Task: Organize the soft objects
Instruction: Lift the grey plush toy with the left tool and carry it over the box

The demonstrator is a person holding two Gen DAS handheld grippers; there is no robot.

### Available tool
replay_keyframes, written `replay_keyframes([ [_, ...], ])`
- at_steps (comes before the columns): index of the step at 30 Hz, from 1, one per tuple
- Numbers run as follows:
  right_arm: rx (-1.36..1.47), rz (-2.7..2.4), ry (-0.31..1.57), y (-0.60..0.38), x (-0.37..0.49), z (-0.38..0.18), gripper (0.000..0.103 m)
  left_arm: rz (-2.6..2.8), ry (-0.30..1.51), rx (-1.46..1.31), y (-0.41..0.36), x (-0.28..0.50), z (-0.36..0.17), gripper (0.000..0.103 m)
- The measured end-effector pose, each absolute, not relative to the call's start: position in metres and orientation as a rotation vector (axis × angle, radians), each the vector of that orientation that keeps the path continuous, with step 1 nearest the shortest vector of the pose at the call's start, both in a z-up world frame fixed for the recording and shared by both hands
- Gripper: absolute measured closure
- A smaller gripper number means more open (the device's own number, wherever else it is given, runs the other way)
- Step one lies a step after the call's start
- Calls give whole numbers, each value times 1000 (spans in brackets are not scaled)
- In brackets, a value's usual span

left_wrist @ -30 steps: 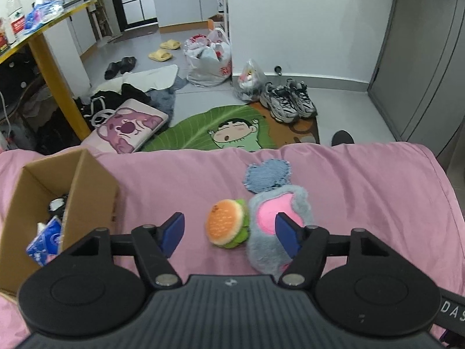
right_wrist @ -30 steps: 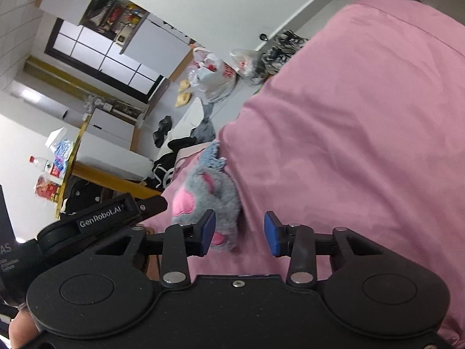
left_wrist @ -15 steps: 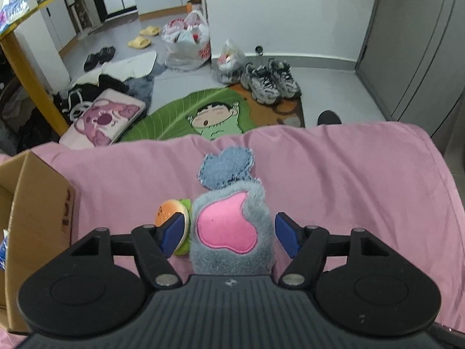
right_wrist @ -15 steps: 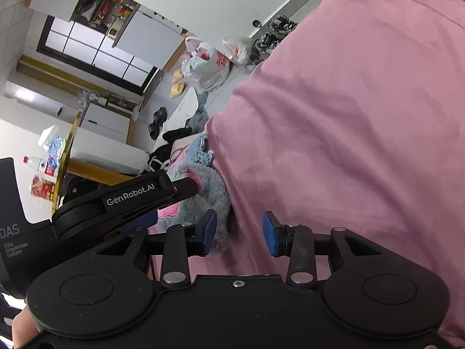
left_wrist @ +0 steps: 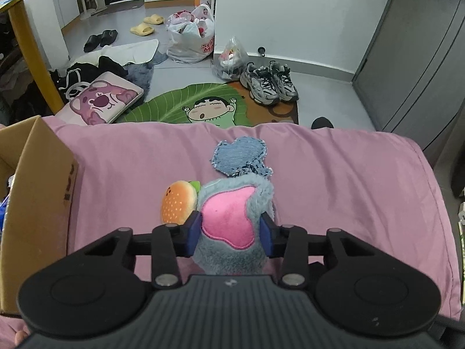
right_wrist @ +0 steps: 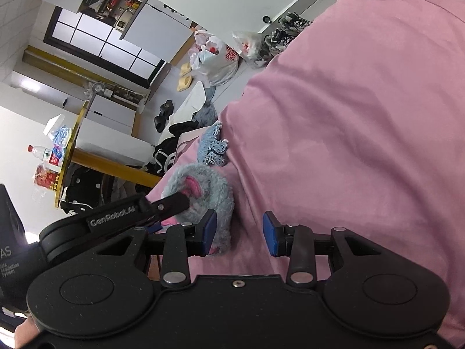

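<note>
A grey-blue plush with a pink patch [left_wrist: 232, 221] lies on the pink bedsheet [left_wrist: 348, 186]. My left gripper [left_wrist: 231, 232] is shut on this plush, its blue pads pressed into both sides. A small plush hamburger [left_wrist: 178, 202] touches the plush's left side. A blue sequined heart patch [left_wrist: 239, 155] lies just beyond it. In the right wrist view the same plush [right_wrist: 203, 186] shows with the left gripper's finger on it, and the heart patch [right_wrist: 212, 145] behind. My right gripper [right_wrist: 239, 232] is open and empty over the sheet, right of the plush.
An open cardboard box [left_wrist: 35, 192] with items inside stands on the bed at the left. Beyond the bed's far edge lie a cartoon leaf rug [left_wrist: 186, 104], sneakers [left_wrist: 268, 83], bags, a pink pillow [left_wrist: 101, 100] and a yellow table leg [left_wrist: 35, 58].
My left gripper moved right from the hamburger to the grey-blue plush, straddled it and closed on it. The right gripper stayed open and shifted only slightly.
</note>
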State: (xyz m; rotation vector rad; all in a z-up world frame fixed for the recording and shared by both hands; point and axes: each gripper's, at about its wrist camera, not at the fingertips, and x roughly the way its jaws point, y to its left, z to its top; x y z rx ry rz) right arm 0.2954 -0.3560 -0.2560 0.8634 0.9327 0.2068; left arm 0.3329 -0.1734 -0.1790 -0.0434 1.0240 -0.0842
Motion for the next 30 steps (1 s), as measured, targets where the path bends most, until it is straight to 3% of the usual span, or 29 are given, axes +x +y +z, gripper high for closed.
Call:
replay_keyframes([
  [15, 836, 217, 947, -347, 291, -251, 66, -155, 1102, -273, -135, 296, -179, 66],
  [27, 816, 320, 1003, -317, 300, -258, 66, -92, 1086, -109, -128, 291, -178, 61],
  [30, 812, 355, 1006, -310, 303, -258, 66, -78, 1107, -124, -118, 294, -183, 68],
])
